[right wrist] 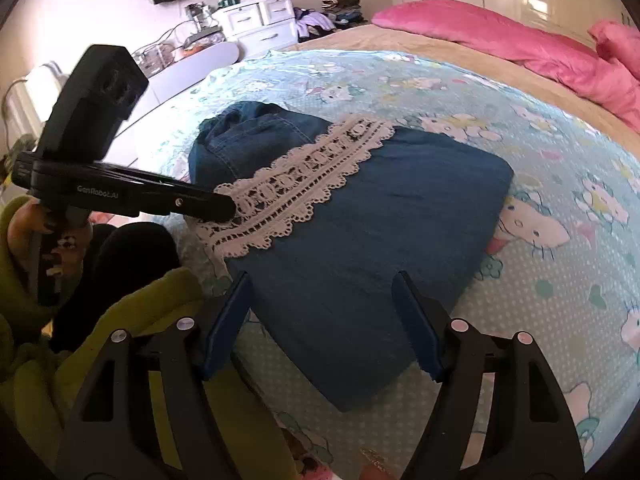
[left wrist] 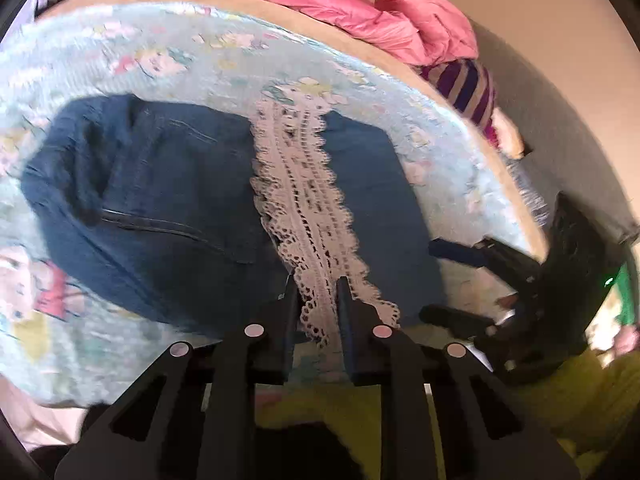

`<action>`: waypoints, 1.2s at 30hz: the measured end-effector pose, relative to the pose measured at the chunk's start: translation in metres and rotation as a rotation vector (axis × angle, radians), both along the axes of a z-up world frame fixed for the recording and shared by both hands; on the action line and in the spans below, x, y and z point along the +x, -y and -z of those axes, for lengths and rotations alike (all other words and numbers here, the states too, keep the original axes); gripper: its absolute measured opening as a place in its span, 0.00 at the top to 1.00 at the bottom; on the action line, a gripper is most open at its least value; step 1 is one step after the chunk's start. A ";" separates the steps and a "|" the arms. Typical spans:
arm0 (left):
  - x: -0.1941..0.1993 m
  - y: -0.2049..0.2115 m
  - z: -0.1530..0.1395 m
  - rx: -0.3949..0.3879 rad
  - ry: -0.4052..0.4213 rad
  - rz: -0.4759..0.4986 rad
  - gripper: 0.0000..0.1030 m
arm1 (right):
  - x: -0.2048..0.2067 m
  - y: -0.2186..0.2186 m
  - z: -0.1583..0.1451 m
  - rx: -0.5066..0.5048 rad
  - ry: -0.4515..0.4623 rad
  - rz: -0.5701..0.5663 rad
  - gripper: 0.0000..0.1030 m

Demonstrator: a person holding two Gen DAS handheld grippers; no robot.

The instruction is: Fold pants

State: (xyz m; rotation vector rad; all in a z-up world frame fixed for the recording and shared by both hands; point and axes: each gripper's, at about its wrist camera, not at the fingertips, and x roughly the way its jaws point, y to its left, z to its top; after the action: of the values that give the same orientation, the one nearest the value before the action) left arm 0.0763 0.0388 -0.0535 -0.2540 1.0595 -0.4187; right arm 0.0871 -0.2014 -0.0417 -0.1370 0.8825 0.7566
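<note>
Folded blue denim pants (left wrist: 160,184) (right wrist: 360,220) lie on the cartoon-print bed sheet (right wrist: 520,300). A white lace strip (left wrist: 296,160) (right wrist: 304,172) runs across them to the near edge. My left gripper (left wrist: 318,296) (right wrist: 230,206) sits at the lace's near end, jaws narrow, with the lace between the pads. My right gripper (right wrist: 324,320) (left wrist: 452,284) stands wide open just above the near corner of the folded pants, not touching the denim.
A pink duvet (right wrist: 520,36) (left wrist: 360,8) is bunched at the far side of the bed. A striped cloth (left wrist: 464,88) lies by the bed's right edge. A white dresser (right wrist: 256,20) stands beyond. A person's green sleeve (right wrist: 120,340) is close at the lower left.
</note>
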 end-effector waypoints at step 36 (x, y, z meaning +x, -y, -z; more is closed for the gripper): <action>-0.026 -0.085 -0.045 0.190 0.133 -0.279 0.04 | 0.027 -0.005 -0.029 -0.013 0.057 0.125 0.12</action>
State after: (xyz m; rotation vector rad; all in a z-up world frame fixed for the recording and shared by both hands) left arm 0.0499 0.1240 -0.0088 -0.1976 0.9101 -0.0817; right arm 0.1140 -0.1964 -0.0126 -0.1135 0.8337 0.6278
